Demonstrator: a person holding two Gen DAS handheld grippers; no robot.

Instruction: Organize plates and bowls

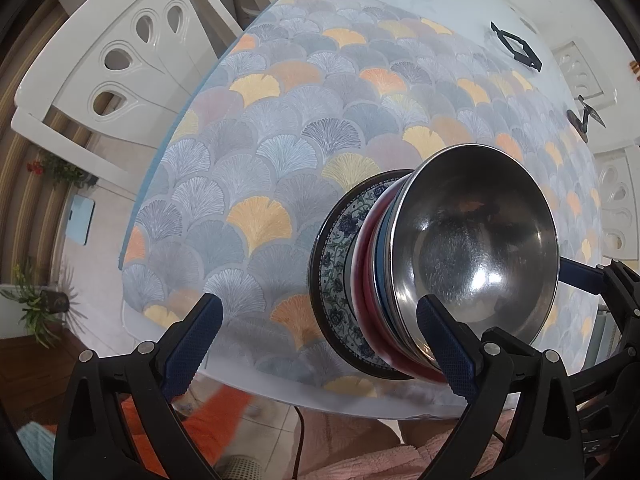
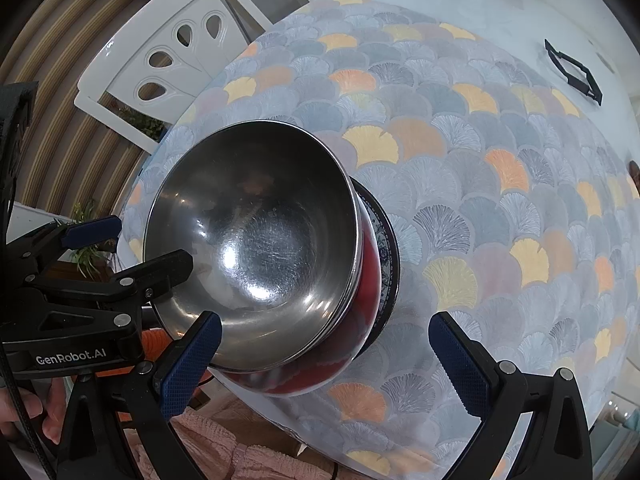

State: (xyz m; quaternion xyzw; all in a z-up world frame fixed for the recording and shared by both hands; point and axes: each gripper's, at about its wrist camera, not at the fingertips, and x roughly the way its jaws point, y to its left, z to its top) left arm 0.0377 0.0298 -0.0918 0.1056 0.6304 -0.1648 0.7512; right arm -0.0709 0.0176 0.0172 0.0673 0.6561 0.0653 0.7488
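Observation:
A stack of dishes stands near the table's front edge. A steel bowl sits on top, over a blue bowl and a red bowl. At the bottom lies a dark-rimmed floral plate. My left gripper is open; one finger overlaps the steel bowl's near rim and the other stands well to its left. My right gripper is open too, with its left finger at the bowl's near rim. One of its fingers shows behind the bowl.
A fan-patterned mat covers the white table. Further back lie a black frame and a small dark tool. White chairs stand along the left side. A hand holds the left gripper.

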